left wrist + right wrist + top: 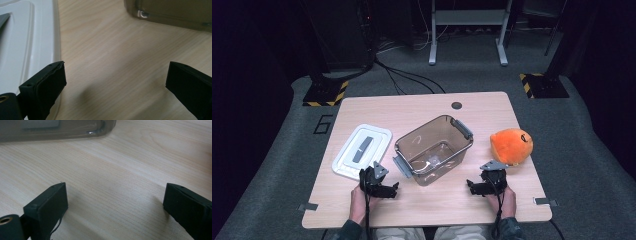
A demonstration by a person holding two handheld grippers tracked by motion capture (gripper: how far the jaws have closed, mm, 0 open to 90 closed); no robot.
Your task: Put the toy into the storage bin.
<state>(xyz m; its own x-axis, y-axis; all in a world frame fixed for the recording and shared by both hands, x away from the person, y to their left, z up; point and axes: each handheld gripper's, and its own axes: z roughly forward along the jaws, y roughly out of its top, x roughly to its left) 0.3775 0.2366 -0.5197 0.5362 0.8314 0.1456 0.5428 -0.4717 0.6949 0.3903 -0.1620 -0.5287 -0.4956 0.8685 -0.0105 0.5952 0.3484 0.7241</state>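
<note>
Pale wood grain covers the surface (422,112), which fills the middle of the high view, with dark grey carpet and black stands around it. At the centre of that frame sits a clear brownish tub (433,149), lidless, turned at an angle, with grey latches at its upper right and lower left ends. Its white lid (362,150) lies flat on the surface to the left of it, apart from it, a grey handle strip along its middle. Toward the right edge of the frame an orange plush toy (512,145) rests on the wood, apart from the tub.

Low in the frame, the left gripper (391,190) rests near the bottom corner of the lid and just below the tub's lower left latch, held by a hand coming in from the bottom edge. In the left gripper view its jaws stand spread wide with bare wood between them; the lid (27,42) fills the left of that frame and the tub (172,12) crosses the upper right.

The right gripper (473,187) sits low and right of centre in the high view, just below the toy and to the lower right of the tub. Its own view shows the jaws spread wide over bare wood, the tub's wall (55,128) along the top left of the frame.
</note>
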